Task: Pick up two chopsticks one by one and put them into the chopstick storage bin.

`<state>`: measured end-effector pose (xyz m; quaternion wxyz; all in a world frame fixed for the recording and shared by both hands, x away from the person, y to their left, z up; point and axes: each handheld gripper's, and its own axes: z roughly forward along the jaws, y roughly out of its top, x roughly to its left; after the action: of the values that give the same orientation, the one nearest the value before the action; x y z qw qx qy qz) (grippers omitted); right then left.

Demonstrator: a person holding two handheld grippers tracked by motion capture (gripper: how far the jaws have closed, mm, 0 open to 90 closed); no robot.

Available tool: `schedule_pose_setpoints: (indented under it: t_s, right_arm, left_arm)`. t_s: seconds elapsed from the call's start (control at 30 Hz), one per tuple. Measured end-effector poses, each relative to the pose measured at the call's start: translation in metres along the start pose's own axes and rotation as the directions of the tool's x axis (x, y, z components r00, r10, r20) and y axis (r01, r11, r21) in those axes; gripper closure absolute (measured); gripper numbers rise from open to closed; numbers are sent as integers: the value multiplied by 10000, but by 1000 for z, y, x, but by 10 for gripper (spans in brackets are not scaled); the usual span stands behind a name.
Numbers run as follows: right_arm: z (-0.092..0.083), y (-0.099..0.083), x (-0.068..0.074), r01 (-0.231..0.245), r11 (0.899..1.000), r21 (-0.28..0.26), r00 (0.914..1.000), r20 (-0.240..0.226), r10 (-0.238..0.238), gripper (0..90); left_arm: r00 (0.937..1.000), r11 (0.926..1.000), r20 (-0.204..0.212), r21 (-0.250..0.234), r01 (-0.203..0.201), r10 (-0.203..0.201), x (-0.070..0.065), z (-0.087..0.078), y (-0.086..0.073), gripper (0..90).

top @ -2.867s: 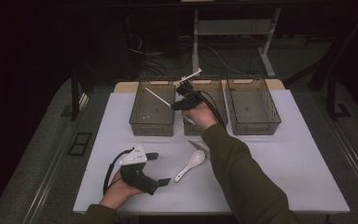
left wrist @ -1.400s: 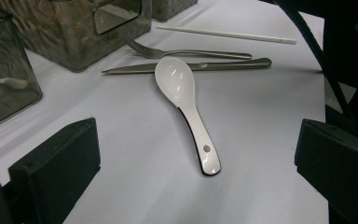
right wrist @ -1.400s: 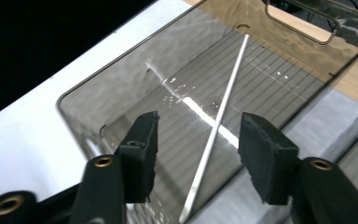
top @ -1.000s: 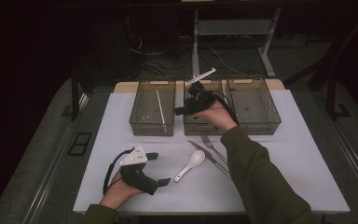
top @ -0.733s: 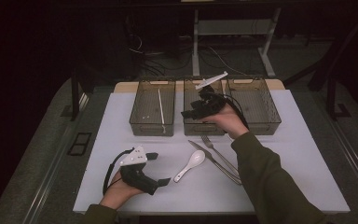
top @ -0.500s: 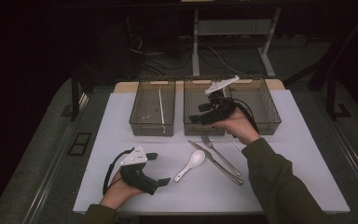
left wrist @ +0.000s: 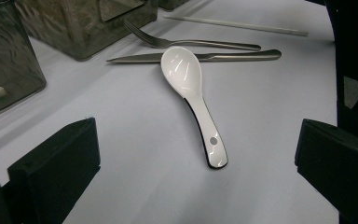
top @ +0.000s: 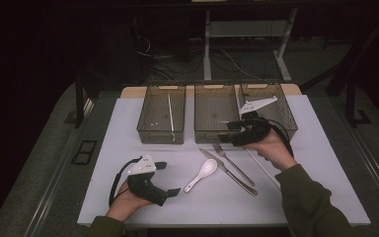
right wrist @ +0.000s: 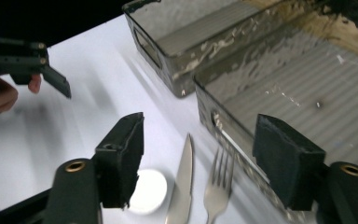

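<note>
High view: right gripper (top: 229,132) hovers at the near edge of the middle bin (top: 215,112), fingers apart, nothing between them; its jaws have just been closing a little. Fork (top: 233,164) and knife (top: 228,172) lie on the bench (top: 325,163) just below and toward the person from those fingers, long axes running diagonally away from the bins. A loose chopstick (top: 261,168) lies beside them on the right-hand side. Left bin (top: 162,118) holds one chopstick (top: 170,112). Left gripper (top: 170,178) rests on the bench, fingers open and empty, spoon (top: 202,174) just ahead of them.

Left gripper view: spoon (left wrist: 193,93) sits between and beyond the two fingers (left wrist: 60,163), handle end toward them, bowl away, long axis roughly along the gripper's line. Fork (left wrist: 191,42) and knife (left wrist: 200,56) lie crosswise behind the bowl.

Right gripper view: fingers (right wrist: 121,156) wide and empty. Knife (right wrist: 182,182) tip and fork (right wrist: 216,182) tines point up between them, close below; spoon bowl (right wrist: 147,191) by the left finger. Right hand looks nearer the fork and knife, left nearer the spoon.

No readable writing or brand anywhere.
</note>
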<state>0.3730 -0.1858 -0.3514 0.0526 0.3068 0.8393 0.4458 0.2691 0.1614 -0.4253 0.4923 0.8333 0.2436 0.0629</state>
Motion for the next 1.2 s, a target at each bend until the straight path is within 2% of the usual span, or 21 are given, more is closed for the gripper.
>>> schedule_pose_setpoints:
  t_s: [0.17, 0.43, 0.47, 0.57, 0.67, 0.7, 0.73, 1.0, 1.2]
  right_arm:
    - [-15, -25, -2, -255, 9995, 187, 9994, 222, 250, 410]
    - [-30, -50, -5, -443, 9981, 425, 9967, 698, 413, 479]
    - [-34, -57, -5, -544, 9974, 464, 9958, 766, 507, 496]
    - [-36, -62, -5, -580, 9972, 466, 9948, 865, 538, 517]
    - [-43, -71, -7, -772, 9960, 444, 9937, 850, 732, 551]
    - [-48, -78, -6, -1049, 9933, 481, 9904, 951, 1000, 575]
    - [-50, -81, -6, -1121, 9921, 555, 9898, 949, 1065, 586]
    - [-60, -102, -3, -1060, 9899, 937, 9863, 1361, 927, 655]
    - [-60, -119, -5, -1294, 9795, 1542, 9766, 1909, 989, 692]
  left_arm:
    - [10000, 10000, -6, -45, -28, 28, 0, -1, 0, 0]
    - [10000, 10000, 3, -16, -41, 41, 0, 0, 0, 0]
    - [10000, 10000, -4, -32, -39, 39, 0, -1, 0, 0]
    - [10000, 10000, -9, -26, -40, 40, 0, -1, 0, 0]
    - [10000, 10000, 1, -31, -29, 29, -1, -1, 0, 0]
    - [10000, 10000, -1, -31, -43, 43, -1, -1, 0, 0]
    - [10000, 10000, -8, -25, -38, 37, -1, -1, 0, 0]
    - [10000, 10000, -15, -4, -3, 3, -1, 0, 0, 0]
    - [10000, 10000, -7, 1, -18, 18, -1, -1, 0, 0]
